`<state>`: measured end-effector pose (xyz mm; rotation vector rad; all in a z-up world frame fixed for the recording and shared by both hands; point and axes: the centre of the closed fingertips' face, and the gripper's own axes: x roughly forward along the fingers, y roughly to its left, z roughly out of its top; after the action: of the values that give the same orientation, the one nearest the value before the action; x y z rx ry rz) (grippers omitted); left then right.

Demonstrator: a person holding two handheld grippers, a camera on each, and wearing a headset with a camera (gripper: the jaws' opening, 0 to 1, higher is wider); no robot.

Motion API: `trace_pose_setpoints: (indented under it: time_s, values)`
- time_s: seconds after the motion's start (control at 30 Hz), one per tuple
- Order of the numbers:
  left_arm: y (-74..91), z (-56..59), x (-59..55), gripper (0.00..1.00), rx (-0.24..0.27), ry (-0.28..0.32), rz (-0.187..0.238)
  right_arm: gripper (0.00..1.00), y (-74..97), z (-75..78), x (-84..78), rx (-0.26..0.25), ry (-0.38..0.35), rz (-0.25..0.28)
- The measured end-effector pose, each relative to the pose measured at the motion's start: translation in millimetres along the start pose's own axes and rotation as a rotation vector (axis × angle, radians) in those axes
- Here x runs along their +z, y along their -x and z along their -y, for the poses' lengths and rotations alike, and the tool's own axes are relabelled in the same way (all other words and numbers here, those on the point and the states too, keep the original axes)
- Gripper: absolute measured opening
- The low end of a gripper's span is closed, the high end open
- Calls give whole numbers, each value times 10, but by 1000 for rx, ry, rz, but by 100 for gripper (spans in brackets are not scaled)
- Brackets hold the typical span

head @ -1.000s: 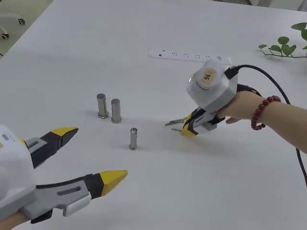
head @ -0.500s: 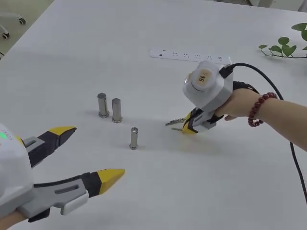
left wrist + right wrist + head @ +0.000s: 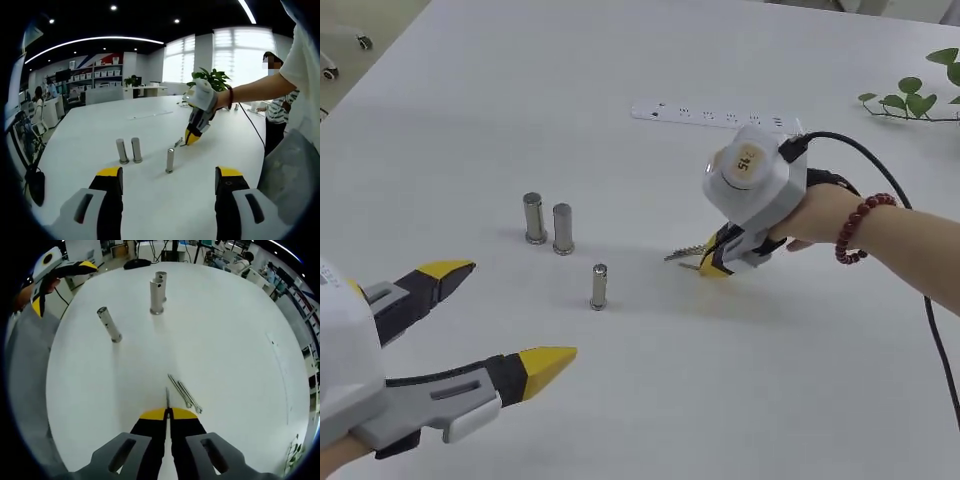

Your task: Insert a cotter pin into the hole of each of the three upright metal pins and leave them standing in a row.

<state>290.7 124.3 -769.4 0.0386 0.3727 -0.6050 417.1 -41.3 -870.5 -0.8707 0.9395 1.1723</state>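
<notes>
One cotter pin (image 3: 167, 396) is sitting pinched in your right gripper (image 3: 168, 411), the left gripper (image 3: 505, 313) gaping, so be lifting it level.

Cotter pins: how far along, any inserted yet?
Done: nothing. The three metal pins stand upright with no cotter pin through them. In hand: the right gripper is shut on one cotter pin. Two other cotter pins lie beside it, and the left gripper is open. Left: all three insertions.

The left gripper (image 3: 510, 310) has drawn back slightly from the lone metal pin (image 3: 599, 286). The right gripper (image 3: 708, 266), clamped on a cotter pin (image 3: 167, 397), has tipped toward that pin, perhaps lifting a touch.
</notes>
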Motion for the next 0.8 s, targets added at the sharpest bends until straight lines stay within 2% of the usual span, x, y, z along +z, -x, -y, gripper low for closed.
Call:
trace_pose_setpoints:
  time_s: [0.37, 0.63, 0.8]
  values:
    - [1, -8, 20, 73, 5, 5, 3, 2, 47, 43, 29, -33, -20, 34]
    - [5, -11, 45, 68, 6, 43, 10, 2, 130, -53, 58, -48, -22, 57]
    - [-3, 25, 71, 60, -10, 69, 12, 2, 223, -145, 112, -63, -43, 95]
